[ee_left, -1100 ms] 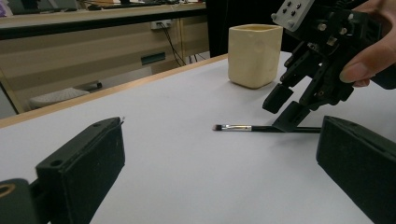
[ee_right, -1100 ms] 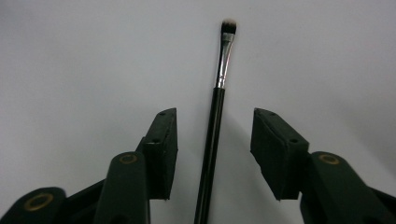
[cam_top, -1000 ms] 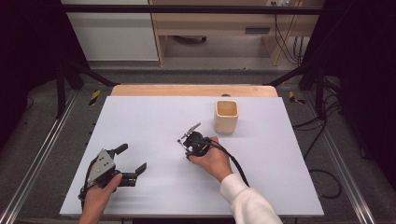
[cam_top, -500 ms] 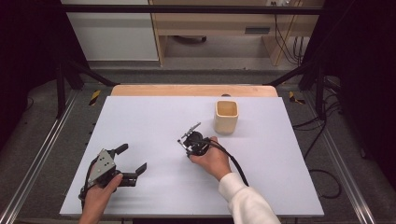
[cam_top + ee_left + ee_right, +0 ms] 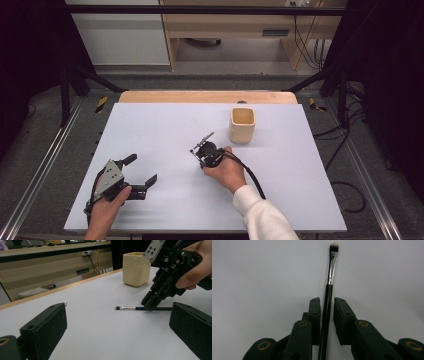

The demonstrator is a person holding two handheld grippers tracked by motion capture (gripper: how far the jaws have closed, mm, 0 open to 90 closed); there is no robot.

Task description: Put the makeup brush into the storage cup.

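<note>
Moved since earlier: nothing has shifted on the bench in the high view; both hands sit where they were, but the right gripper (image 5: 327, 322) has just been closing its fingers, with the brush handle between them.
Right fingers: drawn narrow around the makeup brush (image 5: 329, 290); one pad looks to touch the handle, while a slim gap shows at the other (so not a firm pinch yet, as I judge it).
Left fingers: spread wide on the left gripper (image 5: 140, 172), holding nothing, well apart from the brush.
Brush place: flat on the white bench (image 5: 150, 130), near the cream cup (image 5: 242, 125), just in front of the person's right hand (image 5: 227, 170).
Brush axis: long axis lies level on the bench and runs straight out along the right gripper's line; bristle tip points away from that gripper, black handle back between the fingers.
Risk: the thin round handle could roll or skid sideways if one pad meets it first.
Risk: gripped far from the tip, the brush may droop or pivot when lifted.
</note>
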